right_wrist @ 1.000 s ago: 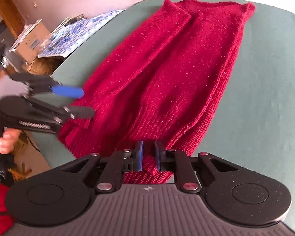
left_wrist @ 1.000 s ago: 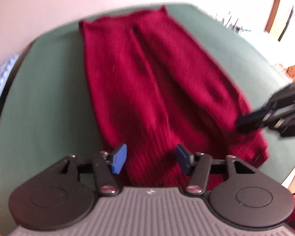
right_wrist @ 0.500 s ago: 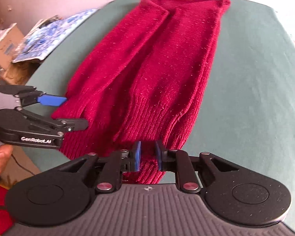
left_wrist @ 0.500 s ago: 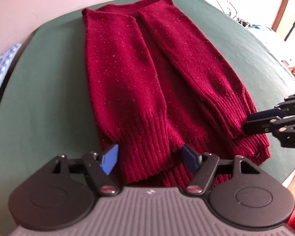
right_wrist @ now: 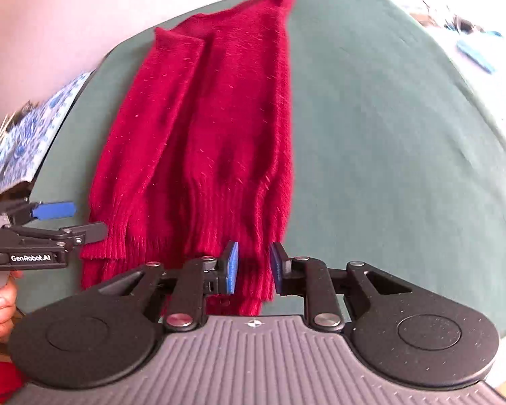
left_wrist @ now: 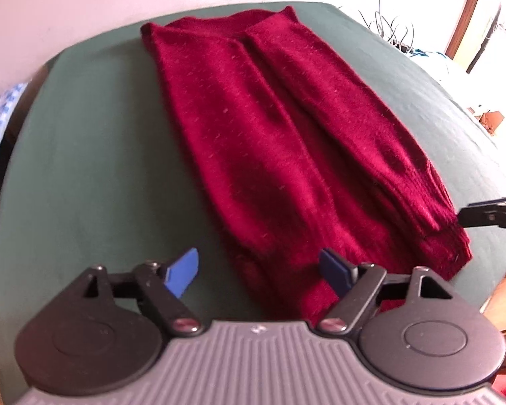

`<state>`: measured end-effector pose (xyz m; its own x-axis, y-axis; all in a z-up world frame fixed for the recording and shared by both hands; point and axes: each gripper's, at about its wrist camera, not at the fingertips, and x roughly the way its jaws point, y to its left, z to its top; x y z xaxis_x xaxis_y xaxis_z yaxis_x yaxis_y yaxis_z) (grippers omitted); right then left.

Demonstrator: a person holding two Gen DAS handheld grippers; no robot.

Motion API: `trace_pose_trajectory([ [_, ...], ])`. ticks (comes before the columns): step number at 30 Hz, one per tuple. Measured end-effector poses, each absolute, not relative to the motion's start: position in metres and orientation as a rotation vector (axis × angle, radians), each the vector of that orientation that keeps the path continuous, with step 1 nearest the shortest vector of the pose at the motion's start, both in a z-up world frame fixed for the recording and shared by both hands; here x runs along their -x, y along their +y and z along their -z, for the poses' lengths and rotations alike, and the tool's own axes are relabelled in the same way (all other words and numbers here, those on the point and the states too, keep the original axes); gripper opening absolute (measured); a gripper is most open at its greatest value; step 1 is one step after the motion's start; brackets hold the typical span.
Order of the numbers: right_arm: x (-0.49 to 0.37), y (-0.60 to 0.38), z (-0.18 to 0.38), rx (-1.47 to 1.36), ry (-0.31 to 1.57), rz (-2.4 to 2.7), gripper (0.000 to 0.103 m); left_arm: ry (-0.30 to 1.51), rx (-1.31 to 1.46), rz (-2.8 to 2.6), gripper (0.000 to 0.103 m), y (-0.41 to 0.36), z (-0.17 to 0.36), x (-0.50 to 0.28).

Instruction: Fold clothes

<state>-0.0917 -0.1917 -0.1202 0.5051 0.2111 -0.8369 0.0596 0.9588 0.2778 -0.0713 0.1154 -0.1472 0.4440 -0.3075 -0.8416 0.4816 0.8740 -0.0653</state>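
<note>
A dark red knitted sweater (left_wrist: 280,155) lies folded lengthwise on the green table (left_wrist: 94,155), sleeves laid along its body. My left gripper (left_wrist: 258,275) hovers over its near left corner with jaws wide and still opening. One blue pad is over bare table, the other over the ribbed hem, and neither presses anything. In the right wrist view the sweater (right_wrist: 212,128) runs away from me. My right gripper (right_wrist: 253,270) is over the near right hem with jaws opening; cloth shows in the gap, and the pads stand off it. The left gripper (right_wrist: 77,221) shows at the left there.
A blue-and-white patterned sheet (right_wrist: 20,141) lies off the table's left side. Cables (left_wrist: 388,30) and a bright window are at the far right. A small blue object (right_wrist: 475,55) sits beyond the table. A person's fingers (right_wrist: 0,303) hold the left gripper's handle.
The left jaws have spread wider and that gripper has slid left, so one pad is now over bare table. The right jaws have parted off the hem and its view has rolled.
</note>
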Motion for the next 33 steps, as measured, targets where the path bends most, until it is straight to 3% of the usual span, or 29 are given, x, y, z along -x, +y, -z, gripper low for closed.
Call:
trace_pose_trajectory([
  [14, 0.070, -0.198, 0.134, -0.312, 1.109, -0.195, 0.031, 1.097, -0.096, 0.537, 0.084, 0.113, 0.156, 0.095],
  [17, 0.064, -0.197, 0.137, -0.303, 1.121, -0.226, 0.034, 1.110, -0.096, 0.543, 0.092, 0.108, 0.159, 0.101],
  [21, 0.061, -0.201, 0.140, -0.317, 1.131, -0.258, 0.036, 1.113, -0.033, 0.561, 0.091, 0.109, 0.159, 0.102],
  [29, 0.077, -0.213, 0.138, -0.391, 1.134, -0.319, 0.040, 1.128, 0.117, 0.560, 0.086, 0.116, 0.157, 0.089],
  [33, 0.076, -0.205, 0.136, -0.314, 1.100, -0.319, 0.035, 1.106, 0.098, 0.526, 0.075, 0.112, 0.156, 0.086],
])
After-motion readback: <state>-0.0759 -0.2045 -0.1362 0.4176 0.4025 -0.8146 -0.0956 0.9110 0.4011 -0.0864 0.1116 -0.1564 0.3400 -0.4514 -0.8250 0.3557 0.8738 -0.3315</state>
